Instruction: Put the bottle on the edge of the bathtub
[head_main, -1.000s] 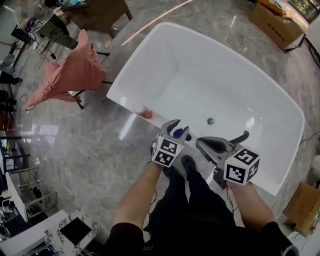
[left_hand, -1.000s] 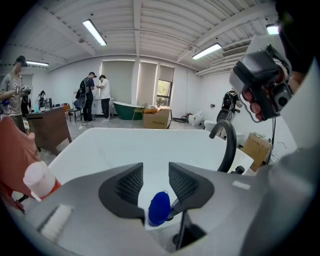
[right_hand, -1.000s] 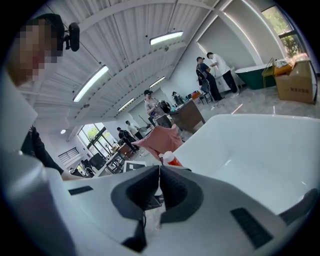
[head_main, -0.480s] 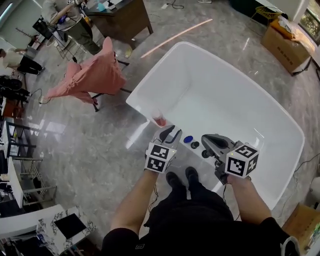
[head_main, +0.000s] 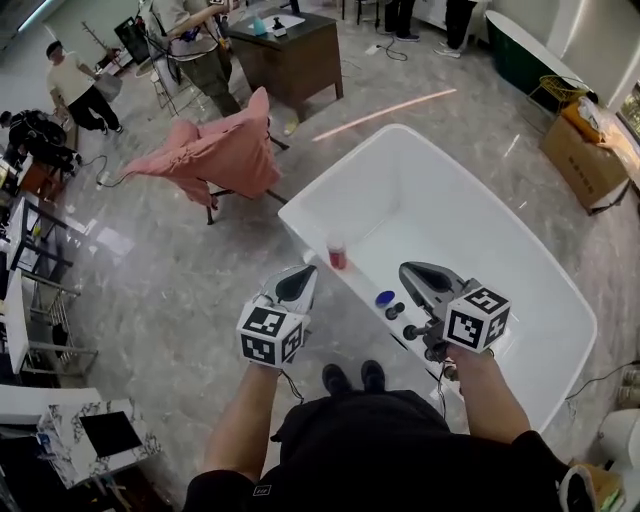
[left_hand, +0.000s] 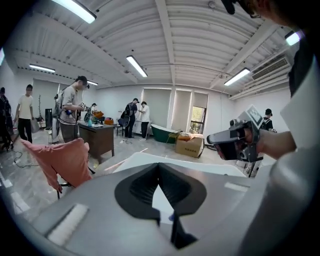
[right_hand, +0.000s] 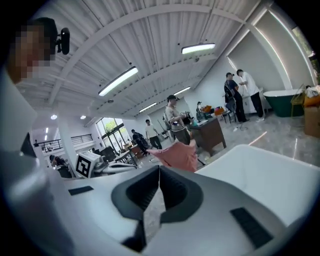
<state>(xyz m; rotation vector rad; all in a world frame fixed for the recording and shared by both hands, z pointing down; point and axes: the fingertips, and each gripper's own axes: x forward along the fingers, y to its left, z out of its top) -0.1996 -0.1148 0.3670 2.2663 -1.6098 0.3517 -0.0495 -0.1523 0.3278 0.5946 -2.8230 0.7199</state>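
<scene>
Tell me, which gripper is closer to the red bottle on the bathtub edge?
Left. The left gripper sits just down-left of the bottle, outside the bathtub; the right gripper is farther off to the bottle's right.

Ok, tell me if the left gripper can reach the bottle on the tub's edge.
Probably yes: the bottle stands on the bathtub rim just ahead of the left gripper, with nothing between them. The gripper is shut, so it must open first.
</scene>
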